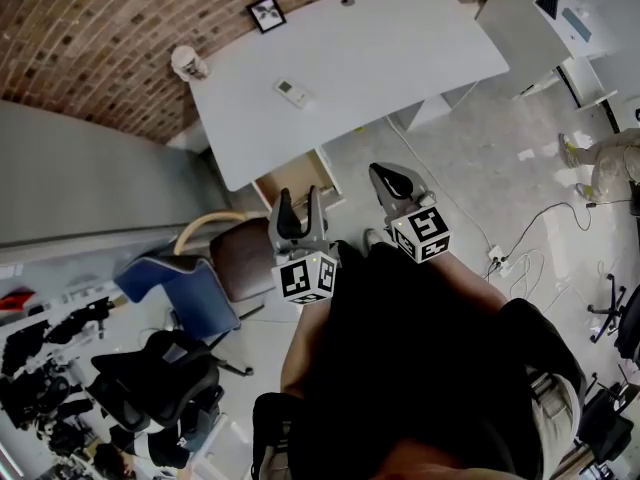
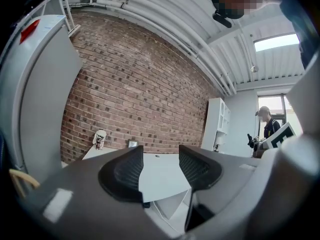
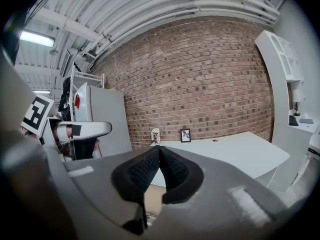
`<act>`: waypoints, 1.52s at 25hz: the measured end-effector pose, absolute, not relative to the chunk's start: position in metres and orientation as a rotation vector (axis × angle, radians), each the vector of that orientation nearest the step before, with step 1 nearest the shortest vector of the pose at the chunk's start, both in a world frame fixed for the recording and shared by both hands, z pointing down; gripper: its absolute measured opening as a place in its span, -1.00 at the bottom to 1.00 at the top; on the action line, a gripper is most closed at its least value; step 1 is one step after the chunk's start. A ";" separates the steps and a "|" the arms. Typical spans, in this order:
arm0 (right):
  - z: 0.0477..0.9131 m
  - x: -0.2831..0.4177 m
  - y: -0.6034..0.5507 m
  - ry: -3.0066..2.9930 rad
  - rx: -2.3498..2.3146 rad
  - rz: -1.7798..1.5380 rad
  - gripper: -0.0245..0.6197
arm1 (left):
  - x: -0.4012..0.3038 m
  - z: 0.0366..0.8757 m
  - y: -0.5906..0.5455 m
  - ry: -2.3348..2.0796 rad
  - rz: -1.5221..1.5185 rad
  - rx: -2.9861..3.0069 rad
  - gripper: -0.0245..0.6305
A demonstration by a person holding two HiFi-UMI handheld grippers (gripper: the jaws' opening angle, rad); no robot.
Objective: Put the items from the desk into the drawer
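Left gripper point(image 1: 300, 206), low centre, has its tongs spread and empty; my right gripper point(image 1: 388, 176) beside it is pressed together on nothing. Remote control point(image 1: 294, 92) lies on the desk point(image 1: 400, 48), upper centre, above the open drawer point(image 1: 298, 180). It looks light, rigid and slick, so I'd pinch across its long sides.

Nothing legible here: the print on the cup point(image 1: 188, 63) on the table point(image 1: 400, 48) is too small, the framed picture point(image 1: 266, 13) likewise.
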State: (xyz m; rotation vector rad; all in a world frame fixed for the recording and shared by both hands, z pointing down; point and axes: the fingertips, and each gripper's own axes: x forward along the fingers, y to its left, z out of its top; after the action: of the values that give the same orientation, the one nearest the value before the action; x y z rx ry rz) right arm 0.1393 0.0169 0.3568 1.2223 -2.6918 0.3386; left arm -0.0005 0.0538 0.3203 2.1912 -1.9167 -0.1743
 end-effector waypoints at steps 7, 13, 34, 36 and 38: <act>0.365 0.154 0.007 -2.688 1.210 0.373 -0.91 | 0.012 0.332 0.026 -1.919 -0.167 2.143 -0.21; 0.369 0.160 -0.014 -2.686 1.212 0.383 -0.91 | 0.013 0.337 -0.002 -1.926 -0.168 2.126 -0.20; 0.402 0.144 -0.174 -2.590 1.209 0.499 -0.91 | -0.028 0.429 -0.202 -1.883 0.008 1.924 -0.08; 0.407 0.142 -0.187 -2.575 1.206 0.517 -0.91 | -0.030 0.444 -0.223 -1.872 0.049 1.908 -0.05; 0.412 0.140 -0.197 -2.561 1.201 0.532 -0.91 | -0.032 0.460 -0.240 -1.858 0.081 1.883 -0.02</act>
State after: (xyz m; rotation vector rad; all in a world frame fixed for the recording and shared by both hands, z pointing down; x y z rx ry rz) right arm 0.1398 -0.1972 0.4118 1.2014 -2.5605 0.5322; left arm -0.0324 -0.2400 0.4603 1.8828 -1.8582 0.0810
